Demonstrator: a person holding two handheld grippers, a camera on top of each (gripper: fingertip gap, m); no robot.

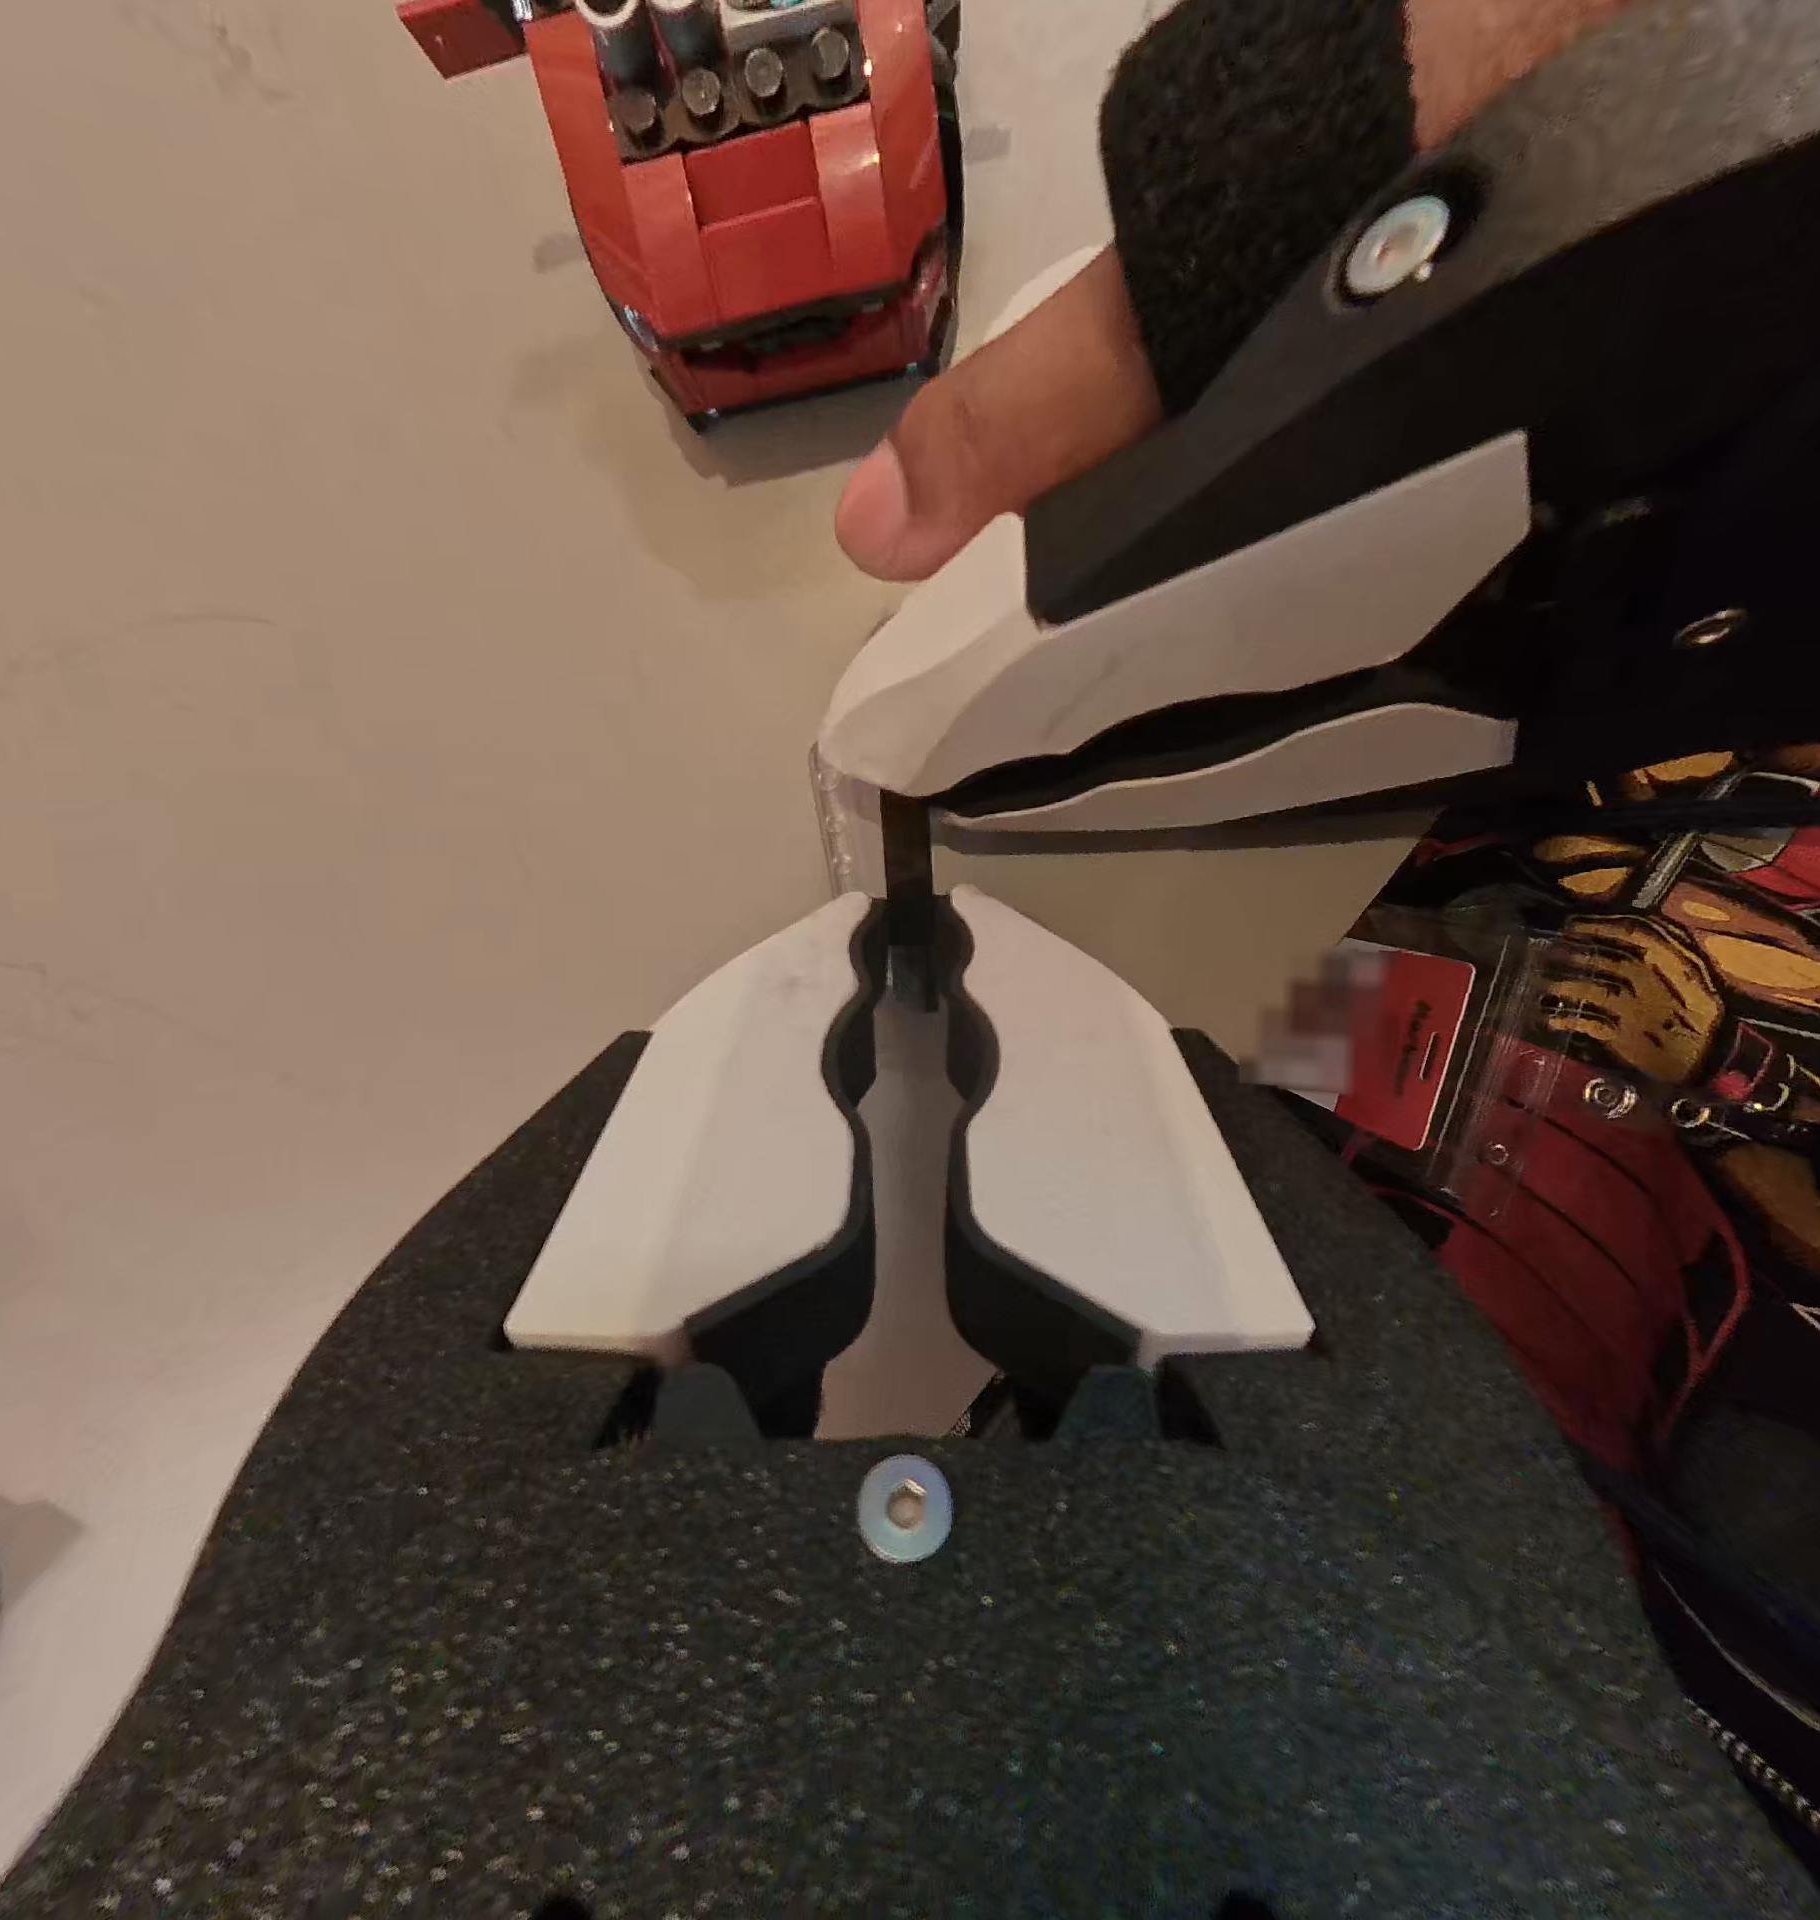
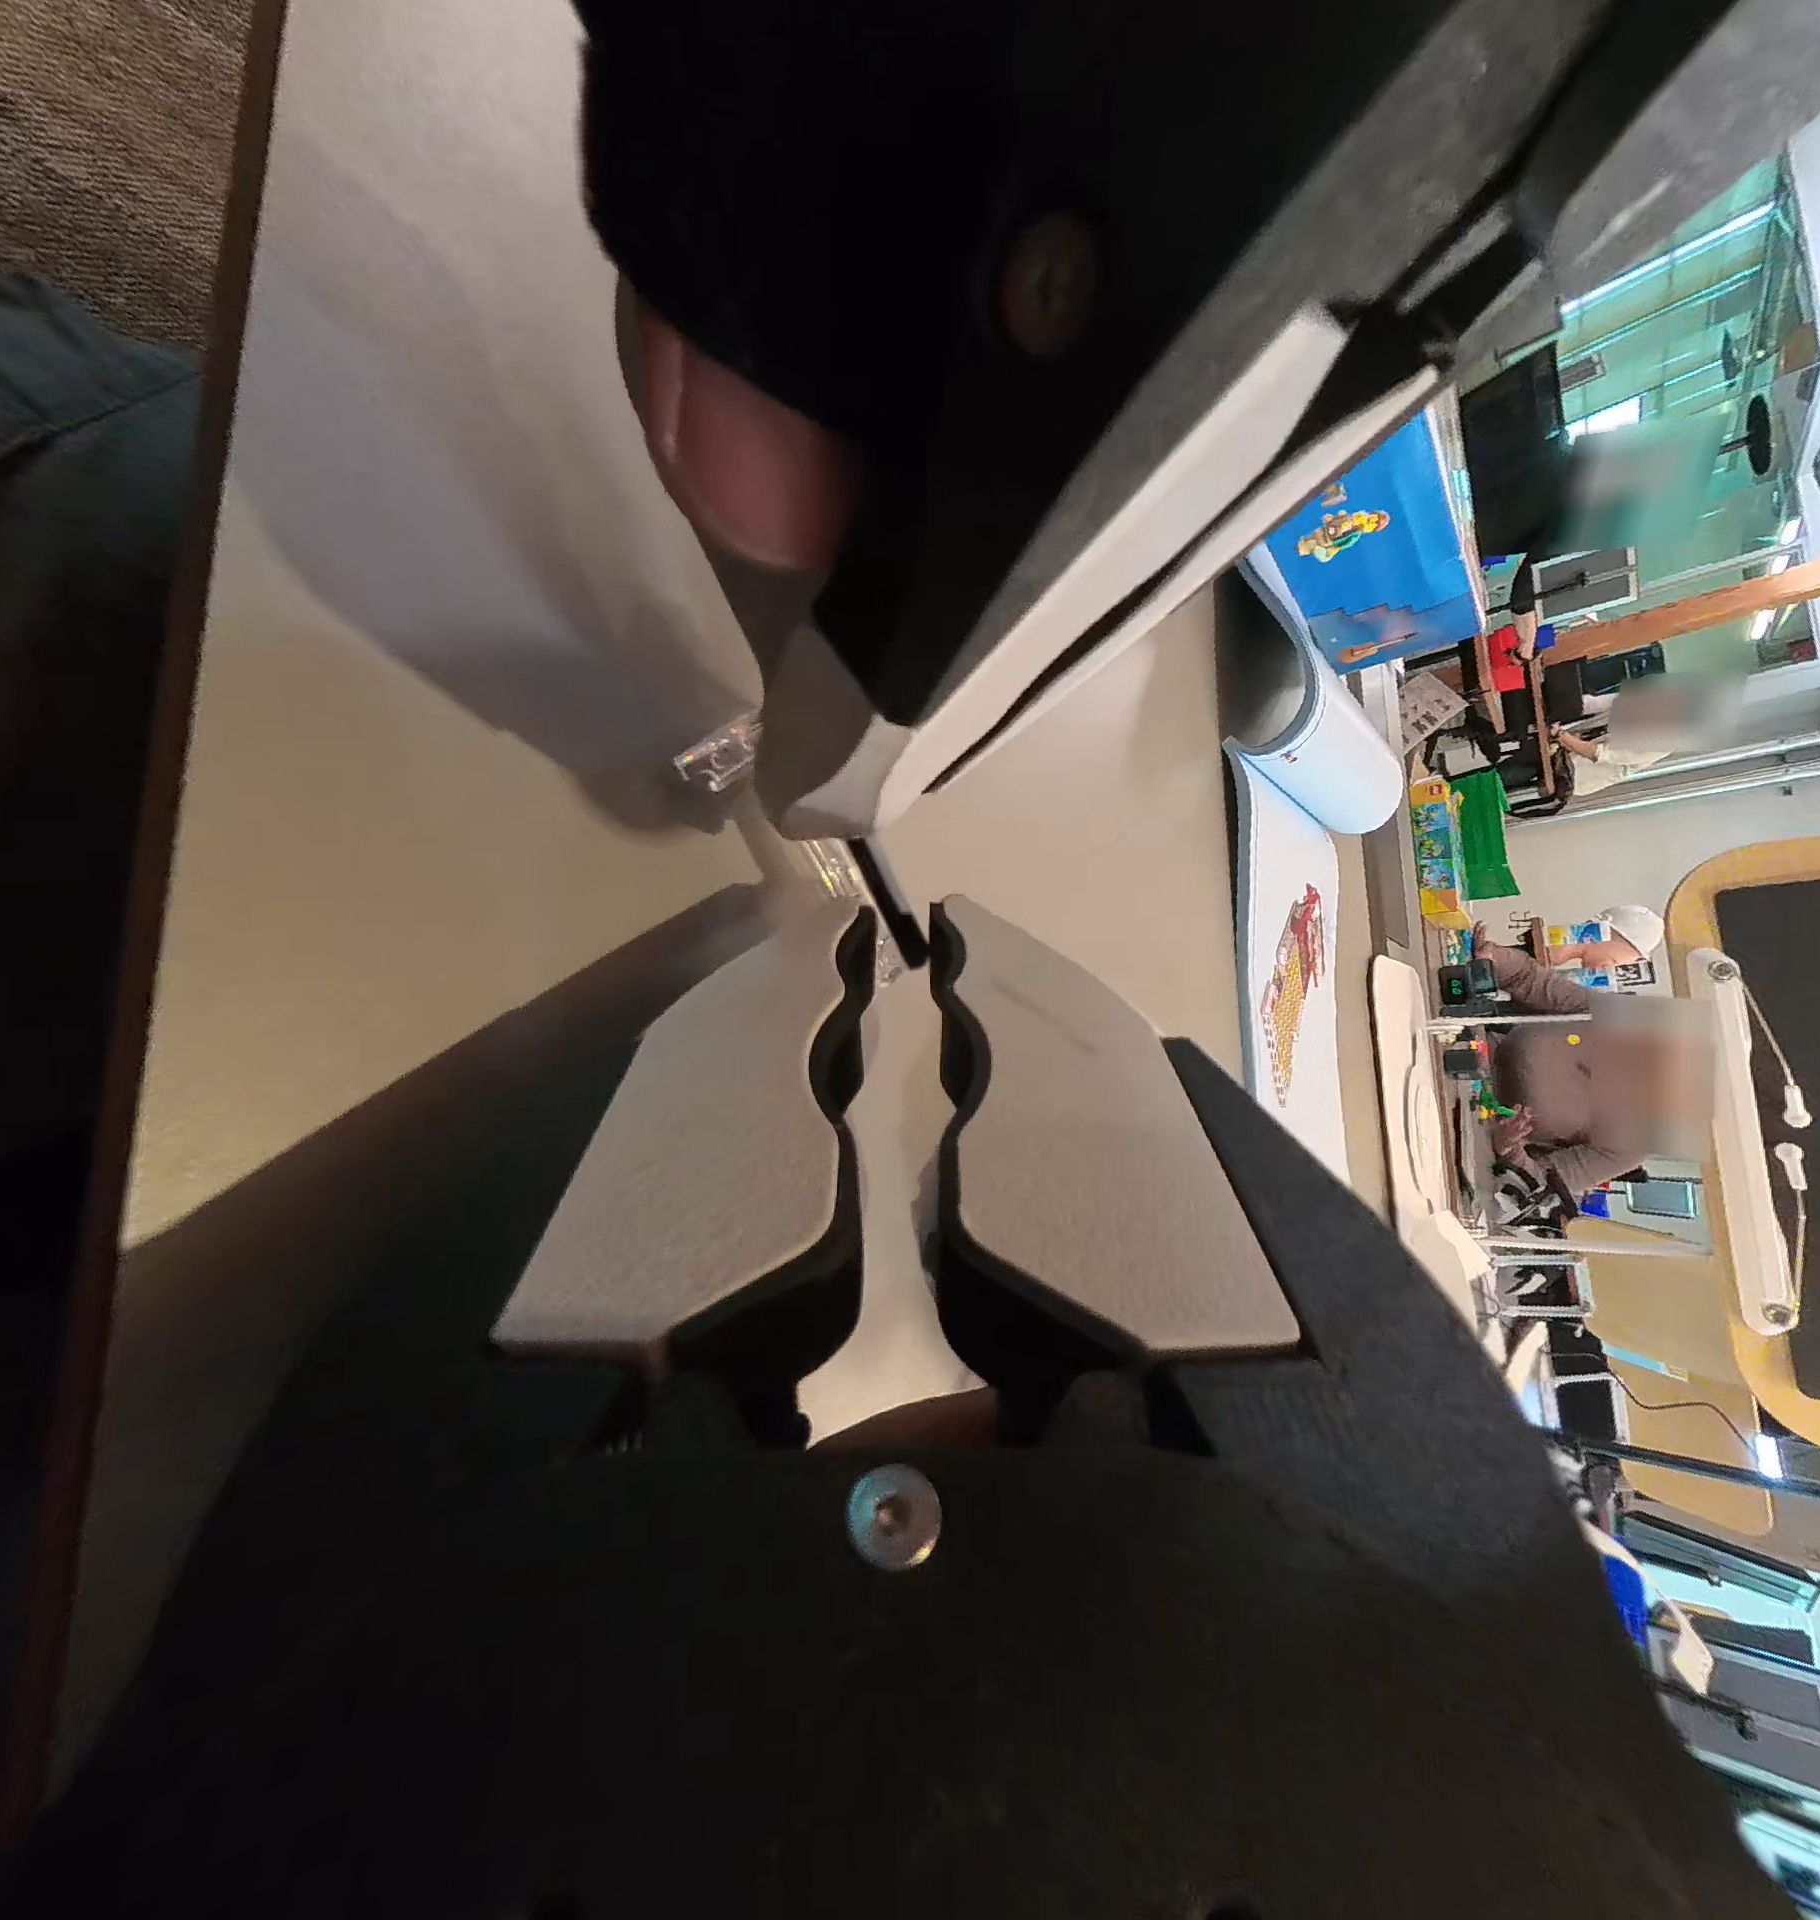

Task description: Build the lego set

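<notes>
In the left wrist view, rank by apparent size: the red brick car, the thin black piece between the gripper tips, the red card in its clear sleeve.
1. Red brick car, though cut off at the frame's top.
2. Red card, partly covered by a blur patch.
3. Thin black piece, ends hidden in the two hand-held grippers.

Nearness to the camera differs, so real sizes are unsure.

Warm, soft indoor light on the table [image 1: 262, 727], deep shadow under the right wrist view's housing, bright daylight glare far right, fisheye bending at edges, slight blur.
</notes>
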